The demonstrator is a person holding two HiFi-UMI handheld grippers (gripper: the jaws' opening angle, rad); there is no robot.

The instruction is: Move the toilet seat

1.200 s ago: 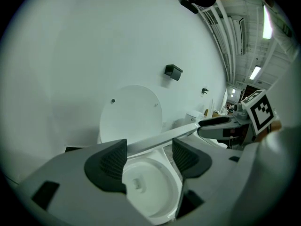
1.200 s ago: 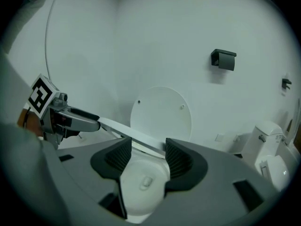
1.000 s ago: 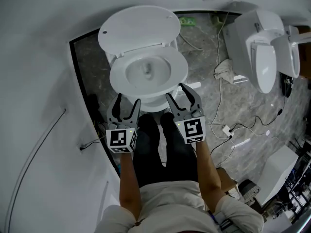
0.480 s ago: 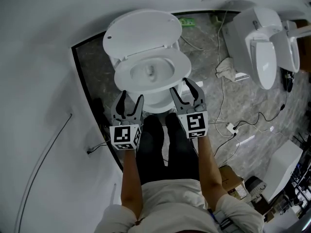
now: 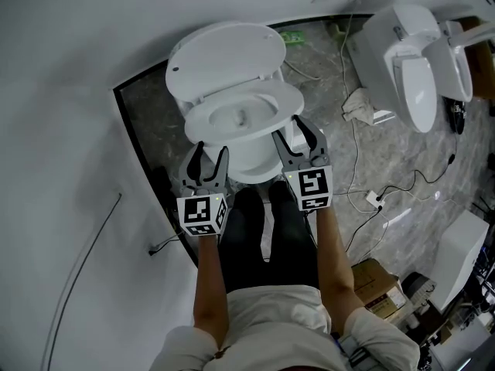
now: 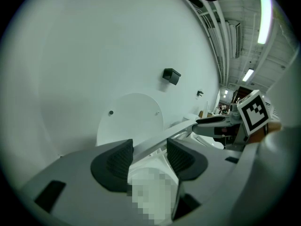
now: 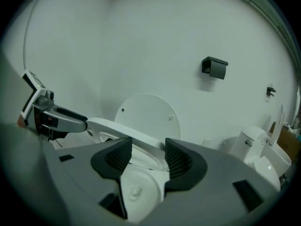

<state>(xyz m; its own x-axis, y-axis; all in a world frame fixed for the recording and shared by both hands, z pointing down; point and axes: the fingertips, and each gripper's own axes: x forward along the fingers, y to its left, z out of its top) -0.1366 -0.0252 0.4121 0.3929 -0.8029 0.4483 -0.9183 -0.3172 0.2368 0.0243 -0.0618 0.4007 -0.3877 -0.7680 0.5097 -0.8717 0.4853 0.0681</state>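
Note:
The white toilet seat (image 5: 232,139) lies over the bowl, with the round lid (image 5: 224,52) standing up behind it. My left gripper (image 5: 210,151) is at the seat's front left rim. In the left gripper view the seat's edge (image 6: 188,128) runs between its jaws (image 6: 149,145), which are closing and still show a little slack. My right gripper (image 5: 287,128) is at the front right rim. In the right gripper view the seat (image 7: 113,126) fills the gap of that gripper (image 7: 148,145), and the pads sit against it.
A second toilet (image 5: 410,68) stands at the upper right. Cables (image 5: 352,153) and a rag (image 5: 357,110) lie on the grey stone floor. The person's legs (image 5: 267,230) are right before the bowl. A curved white wall (image 5: 69,130) rises on the left, and a cardboard box (image 5: 375,280) sits lower right.
Both grippers have moved forward from just before the bowl until their jaws reach over the seat's front rim. The left jaws have narrowed.

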